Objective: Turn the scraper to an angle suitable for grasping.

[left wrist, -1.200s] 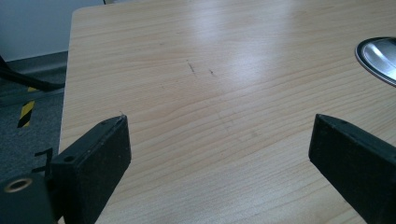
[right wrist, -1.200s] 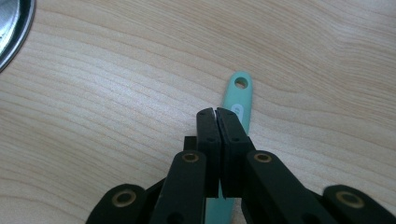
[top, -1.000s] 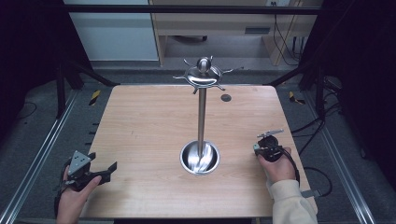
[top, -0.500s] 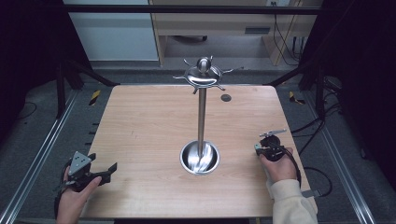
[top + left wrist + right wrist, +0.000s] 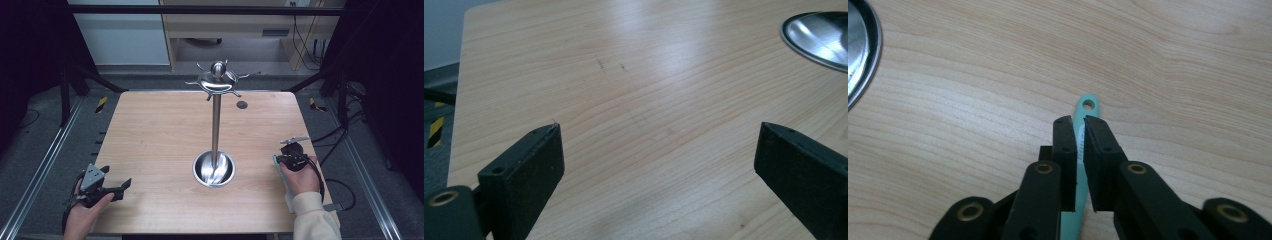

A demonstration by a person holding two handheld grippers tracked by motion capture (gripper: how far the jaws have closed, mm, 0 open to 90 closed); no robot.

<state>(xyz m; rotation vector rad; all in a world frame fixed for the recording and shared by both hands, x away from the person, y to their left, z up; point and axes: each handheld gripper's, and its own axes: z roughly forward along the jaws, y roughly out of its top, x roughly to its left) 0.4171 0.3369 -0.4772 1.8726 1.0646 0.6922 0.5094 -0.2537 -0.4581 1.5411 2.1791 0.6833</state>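
The right gripper (image 5: 1077, 131), near the table's (image 5: 160, 130) right edge, has its jaws narrow around a thin teal handle (image 5: 1087, 106) lying flat; they have just been easing apart, so the handle could slip free or skid if lifted now. The left gripper (image 5: 656, 150), jaws wide, holds nothing near the front-left corner

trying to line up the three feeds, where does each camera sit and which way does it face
High view: above the near table edge, facing forward and down; both hands with the left tongs and right tongs.
Left gripper view: rides the left tongs, along open jaws over the table.
Right gripper view: rides the right tongs, jaws around a teal handle.
Shared: the steel stand base.
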